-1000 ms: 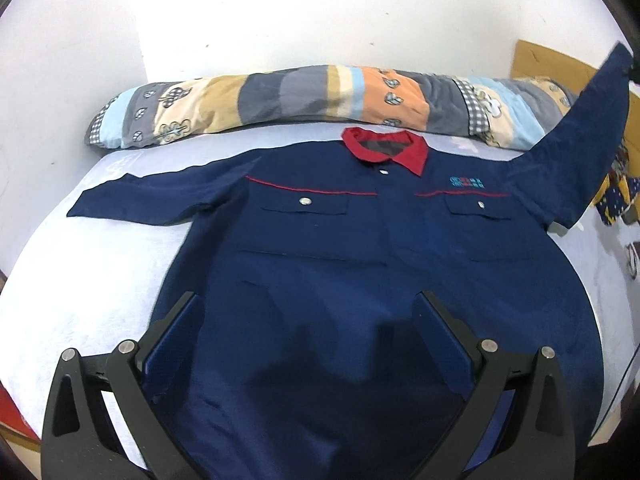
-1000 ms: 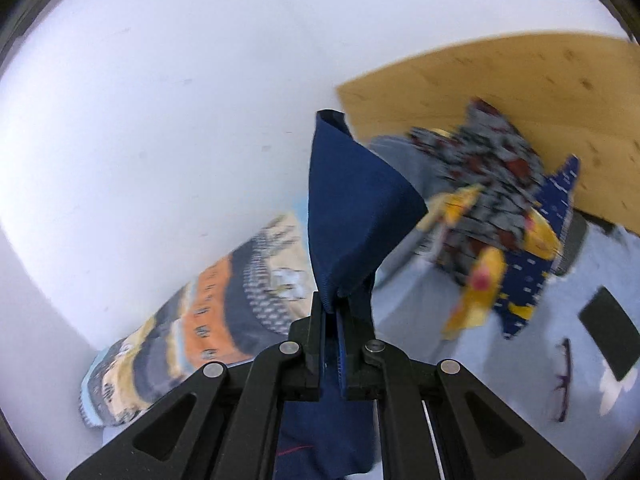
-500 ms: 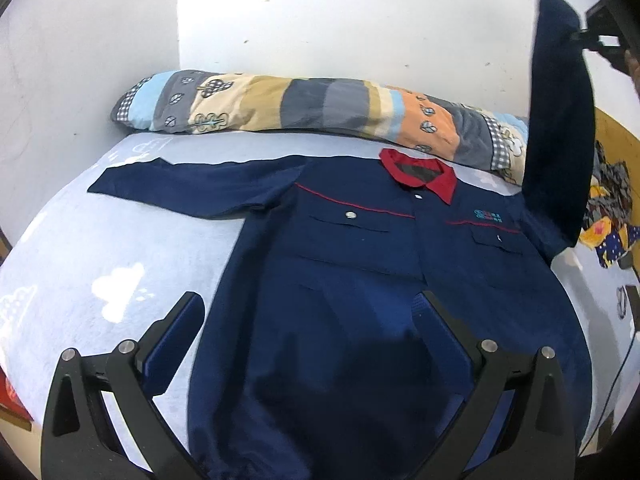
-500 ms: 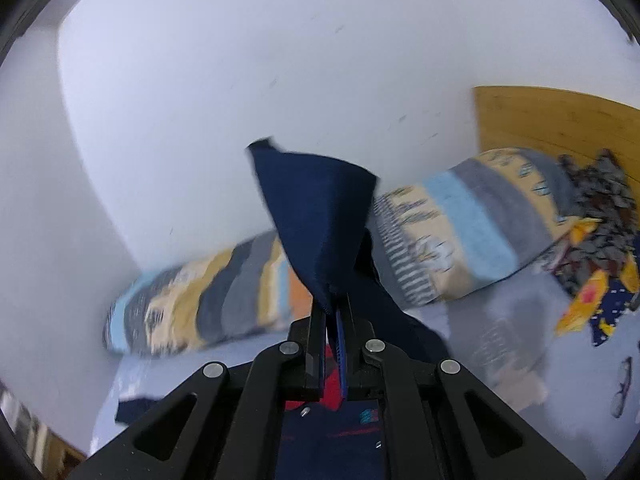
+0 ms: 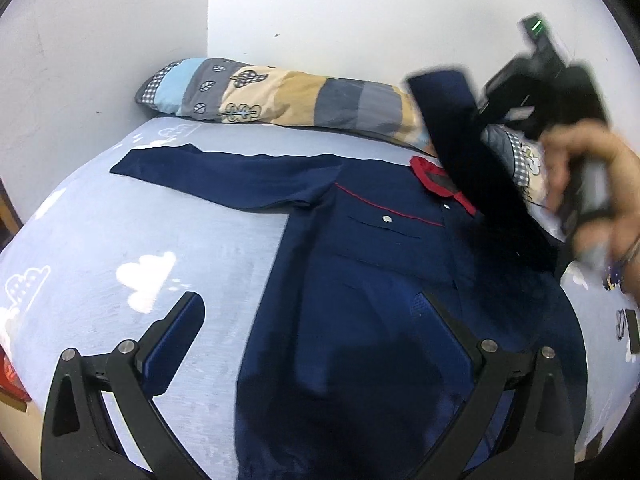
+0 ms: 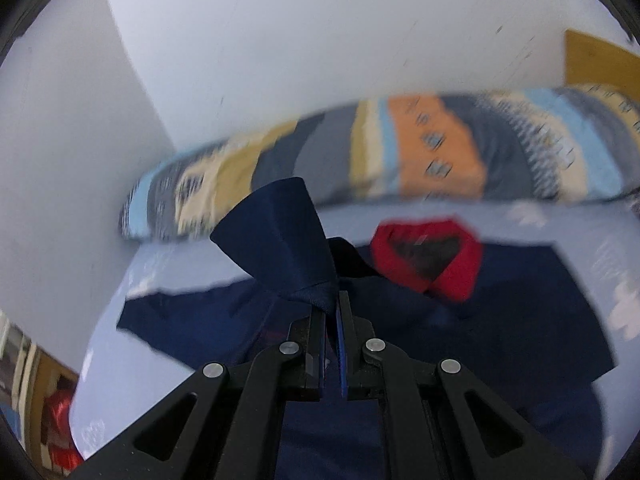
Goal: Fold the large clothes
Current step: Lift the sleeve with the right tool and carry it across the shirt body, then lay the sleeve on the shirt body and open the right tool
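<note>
A navy work shirt (image 5: 360,280) with a red collar (image 5: 436,184) lies face up on the bed (image 5: 160,240), one sleeve (image 5: 224,176) spread out to the left. My right gripper (image 6: 331,320) is shut on the cuff of the other sleeve (image 6: 280,236) and holds it lifted over the collar (image 6: 428,256). In the left wrist view that gripper (image 5: 484,108) shows at upper right, held by a hand, with the raised sleeve (image 5: 472,168) hanging from it. My left gripper (image 5: 308,320) is open and empty above the shirt's lower part.
A long patchwork pillow (image 5: 280,96) lies along the white wall at the head of the bed. A wooden headboard (image 6: 600,56) is at the far right. Small dark objects (image 5: 630,332) lie at the bed's right edge.
My right gripper has swung the held sleeve from far right and high to over the collar, lower down. The left gripper's view has shifted left; it stays open.
</note>
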`<action>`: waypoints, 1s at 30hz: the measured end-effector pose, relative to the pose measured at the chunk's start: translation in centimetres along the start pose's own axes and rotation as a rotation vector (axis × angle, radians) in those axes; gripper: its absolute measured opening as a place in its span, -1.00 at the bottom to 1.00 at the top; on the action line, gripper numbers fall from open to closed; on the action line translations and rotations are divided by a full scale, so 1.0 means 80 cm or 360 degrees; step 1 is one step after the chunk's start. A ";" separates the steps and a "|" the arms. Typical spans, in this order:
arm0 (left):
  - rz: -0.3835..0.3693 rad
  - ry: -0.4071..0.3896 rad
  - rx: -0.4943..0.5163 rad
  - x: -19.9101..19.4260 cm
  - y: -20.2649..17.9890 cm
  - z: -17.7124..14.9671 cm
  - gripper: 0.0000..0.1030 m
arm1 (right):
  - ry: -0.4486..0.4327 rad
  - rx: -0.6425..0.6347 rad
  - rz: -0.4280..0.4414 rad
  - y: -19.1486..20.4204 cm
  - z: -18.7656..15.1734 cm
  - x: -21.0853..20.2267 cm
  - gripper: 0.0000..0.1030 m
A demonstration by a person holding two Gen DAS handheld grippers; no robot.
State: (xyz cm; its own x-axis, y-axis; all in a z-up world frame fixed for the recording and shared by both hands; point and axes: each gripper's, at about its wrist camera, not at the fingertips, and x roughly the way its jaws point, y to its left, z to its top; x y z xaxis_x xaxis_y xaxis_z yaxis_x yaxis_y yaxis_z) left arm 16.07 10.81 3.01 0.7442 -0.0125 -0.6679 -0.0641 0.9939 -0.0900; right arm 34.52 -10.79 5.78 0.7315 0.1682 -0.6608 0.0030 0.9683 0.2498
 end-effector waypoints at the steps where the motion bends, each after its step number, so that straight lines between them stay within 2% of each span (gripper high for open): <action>1: -0.0002 0.0002 -0.0005 0.000 0.003 0.000 1.00 | 0.0034 -0.0011 0.0010 0.010 -0.013 0.014 -0.89; 4: -0.0001 0.0017 -0.0014 0.002 0.007 -0.001 1.00 | 0.0164 -0.0074 0.0025 0.045 -0.065 0.059 -0.89; 8: -0.0014 0.0026 -0.0031 0.002 0.012 0.000 1.00 | 0.0242 -0.0149 -0.0028 0.055 -0.108 0.091 -0.89; 12: -0.0021 0.0021 -0.0033 0.002 0.011 0.000 1.00 | 0.0280 -0.0097 -0.0032 0.048 -0.123 0.105 -0.88; 17: -0.0019 0.0040 -0.0028 0.004 0.010 -0.001 1.00 | 0.0282 -0.0124 -0.0045 0.045 -0.124 0.109 -0.89; 23: 0.0000 0.0053 -0.0086 0.008 0.021 0.001 1.00 | 0.0362 -0.0154 -0.0089 0.031 -0.149 0.130 -0.87; 24: 0.0002 0.0060 -0.0092 0.009 0.023 0.001 1.00 | 0.0376 -0.0162 -0.0095 0.030 -0.154 0.133 -0.78; 26: 0.0007 0.0074 -0.0113 0.011 0.029 0.001 1.00 | 0.0383 -0.0166 -0.0083 0.029 -0.161 0.133 -0.74; 28: 0.0013 0.0084 -0.0142 0.013 0.035 0.001 1.00 | 0.0403 -0.0204 -0.0042 0.033 -0.162 0.126 -0.63; 30: 0.0021 0.0094 -0.0165 0.015 0.041 0.001 1.00 | 0.0443 -0.0233 0.0011 0.038 -0.162 0.116 -0.38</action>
State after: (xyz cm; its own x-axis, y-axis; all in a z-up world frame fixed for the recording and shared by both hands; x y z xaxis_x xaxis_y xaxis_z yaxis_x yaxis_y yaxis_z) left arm 16.79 14.08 2.00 0.7024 -0.0092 -0.7117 -0.1441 0.9774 -0.1548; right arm 32.50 -3.88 -8.79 0.5165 0.1992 -0.8328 -0.1142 0.9799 0.1636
